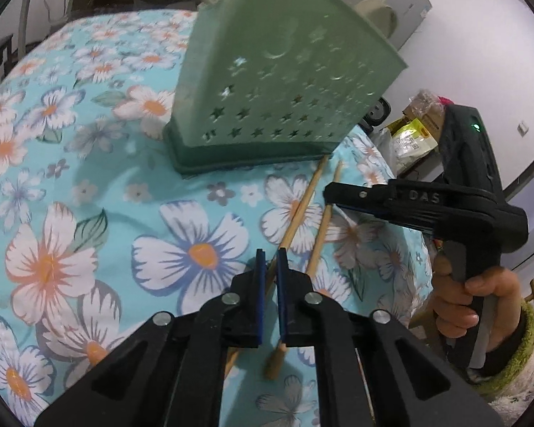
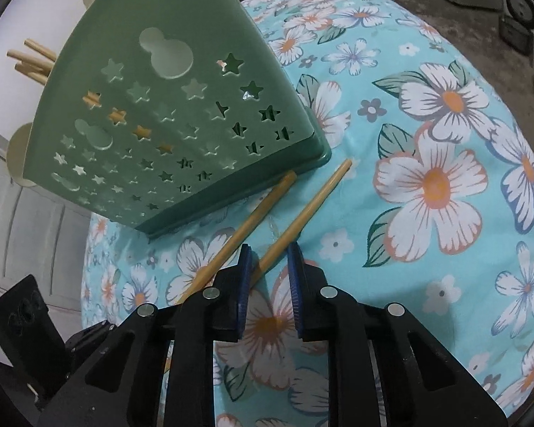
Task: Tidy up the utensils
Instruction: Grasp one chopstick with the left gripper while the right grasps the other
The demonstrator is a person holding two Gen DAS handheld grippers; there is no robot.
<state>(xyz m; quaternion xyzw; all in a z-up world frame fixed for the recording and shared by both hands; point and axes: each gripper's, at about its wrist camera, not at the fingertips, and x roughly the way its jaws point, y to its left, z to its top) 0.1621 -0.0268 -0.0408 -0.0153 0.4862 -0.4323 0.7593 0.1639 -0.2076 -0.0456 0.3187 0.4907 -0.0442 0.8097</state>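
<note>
A green utensil holder with star cut-outs [image 1: 274, 82] stands on the flowered tablecloth; it also shows in the right wrist view [image 2: 167, 117], with several wooden chopsticks [image 2: 32, 60] sticking out of its top. Two wooden chopsticks lie on the cloth in front of it: one [image 1: 299, 210] runs between the blue pads of my left gripper [image 1: 271, 259], whose jaws stand narrowly apart around it; the other [image 1: 325, 220] lies just to its right. My right gripper [image 2: 268, 252] is open, its jaws on either side of one chopstick [image 2: 302, 213]. The second chopstick [image 2: 252, 219] lies left of it.
The round table [image 2: 445, 178] carries a turquoise cloth with large flowers. Its edge falls away at the right in the left wrist view, where bags and boxes [image 1: 416, 131] stand by a white wall. The right gripper and the hand holding it [image 1: 462, 235] are close by.
</note>
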